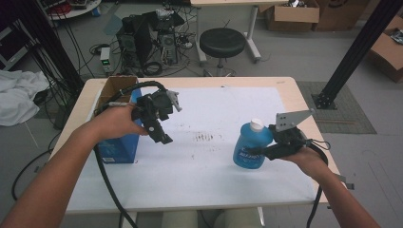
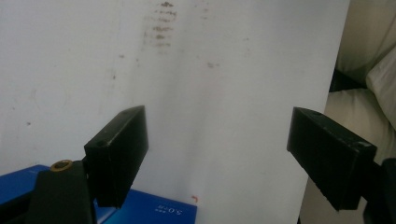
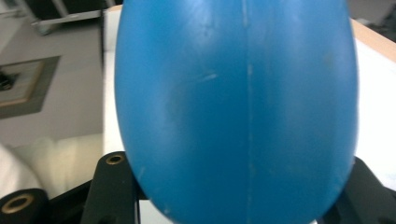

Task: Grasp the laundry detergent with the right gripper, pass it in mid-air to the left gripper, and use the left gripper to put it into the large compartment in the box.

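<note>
While raised over white table sheet: right gripper clamped on blue plastic bottle w/ white cap, held tilted at sheet's right side. Left gripper angled down beside blue cardboard box, jaws wide apart, nothing between. Left gripper view: brown smudges on sheet.

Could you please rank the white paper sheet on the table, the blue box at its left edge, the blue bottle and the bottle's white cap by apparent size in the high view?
1. White paper sheet
2. Blue box, partly hidden by the left hand
3. Blue bottle
4. White cap
</note>
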Available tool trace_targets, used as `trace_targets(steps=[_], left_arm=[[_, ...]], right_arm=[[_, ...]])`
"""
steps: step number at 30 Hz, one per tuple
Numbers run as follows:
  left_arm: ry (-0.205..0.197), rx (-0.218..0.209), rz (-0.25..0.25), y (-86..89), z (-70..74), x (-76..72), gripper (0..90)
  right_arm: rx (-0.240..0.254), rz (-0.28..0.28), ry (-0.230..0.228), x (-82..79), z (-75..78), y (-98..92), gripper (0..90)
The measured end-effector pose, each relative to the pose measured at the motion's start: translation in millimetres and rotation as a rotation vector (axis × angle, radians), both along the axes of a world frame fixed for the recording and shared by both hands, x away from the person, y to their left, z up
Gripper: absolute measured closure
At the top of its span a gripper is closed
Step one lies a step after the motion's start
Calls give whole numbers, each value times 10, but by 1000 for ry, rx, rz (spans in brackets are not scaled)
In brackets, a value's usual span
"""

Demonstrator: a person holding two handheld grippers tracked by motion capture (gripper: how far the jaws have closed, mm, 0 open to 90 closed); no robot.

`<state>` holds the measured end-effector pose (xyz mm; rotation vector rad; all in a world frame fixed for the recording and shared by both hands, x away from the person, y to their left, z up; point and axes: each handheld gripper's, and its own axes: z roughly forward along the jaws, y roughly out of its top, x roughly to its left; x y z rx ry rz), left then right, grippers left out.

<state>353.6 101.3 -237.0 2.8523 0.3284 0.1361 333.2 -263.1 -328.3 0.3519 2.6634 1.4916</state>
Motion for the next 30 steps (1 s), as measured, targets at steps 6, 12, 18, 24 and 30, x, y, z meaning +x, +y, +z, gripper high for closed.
trace_targets(steps=[6, 12, 18, 24, 30], left_arm=[[-3, 5, -30, -113, 52, -52, 205], [-5, 26, -63, -241, 150, -78, 205], [-12, 37, -86, -316, 241, -71, 201], [6, 49, -112, -420, 324, -74, 198], [15, 56, -124, -500, 376, -63, 198]], right_arm=[[-18, 90, 5, 61, 82, 182, 446], [-38, 146, 4, 134, 101, 341, 446], [-46, 178, 4, 207, 105, 466, 448], [-44, 215, 4, 277, 93, 624, 448], [-44, 257, 6, 318, 62, 774, 449]])
